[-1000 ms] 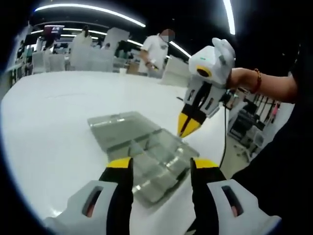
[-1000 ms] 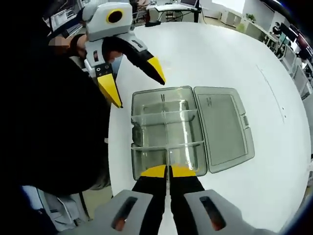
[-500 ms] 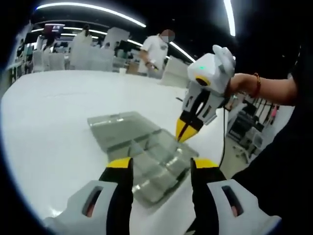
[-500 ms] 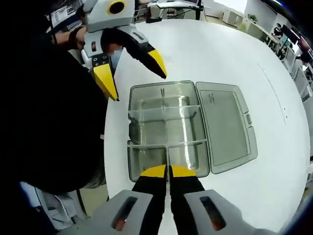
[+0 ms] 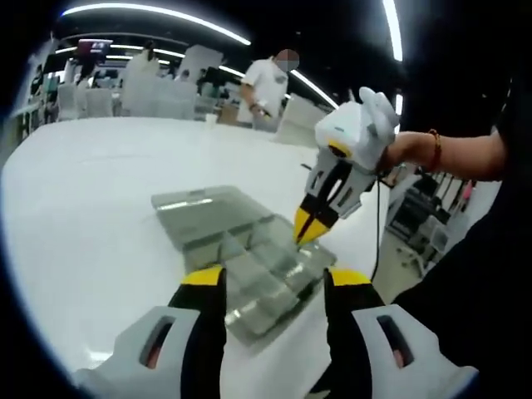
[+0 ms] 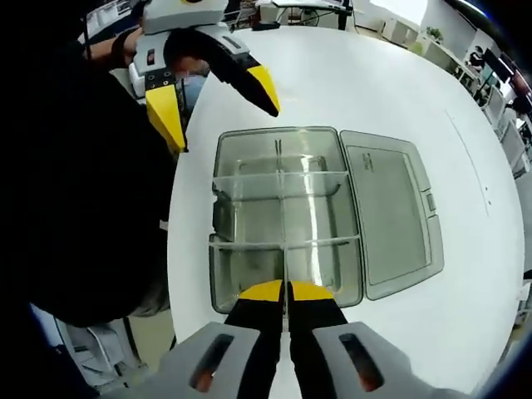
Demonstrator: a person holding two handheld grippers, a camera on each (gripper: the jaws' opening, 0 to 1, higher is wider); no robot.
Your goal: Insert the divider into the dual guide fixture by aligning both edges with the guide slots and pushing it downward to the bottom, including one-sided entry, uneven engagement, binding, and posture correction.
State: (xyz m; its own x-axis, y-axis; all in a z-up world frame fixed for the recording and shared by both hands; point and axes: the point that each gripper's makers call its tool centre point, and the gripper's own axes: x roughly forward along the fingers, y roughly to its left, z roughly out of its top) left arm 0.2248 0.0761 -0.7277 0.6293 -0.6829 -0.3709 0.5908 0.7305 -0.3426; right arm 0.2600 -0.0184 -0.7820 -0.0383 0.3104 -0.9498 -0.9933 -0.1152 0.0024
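Your right gripper (image 6: 288,291) is clenched on the top edge of the clear divider (image 6: 283,218), a thin transparent strip that stands on edge down the middle of the clear plastic organiser box (image 6: 241,266), crossing its two cross walls. The box sits on the white counter (image 6: 349,91) with its hinged lid (image 6: 392,220) laid open flat on the side away from your left gripper. That left gripper (image 6: 218,93) is released, jaws spread, and hovers above the box's far corner; in the left gripper view (image 5: 270,287) its jaws frame the box, and the right gripper (image 5: 307,226) comes down onto it from above.

Expect the divider to be light, thin and slick, with some flex along its length; a hard push on one end would likely tilt it and make it bind. Hold it at mid-length on the upper edge, as you do now, and press evenly. I judge it not fully seated, though the clear plastic makes that hard to tell. No readable label or writing appears on the box or lid.
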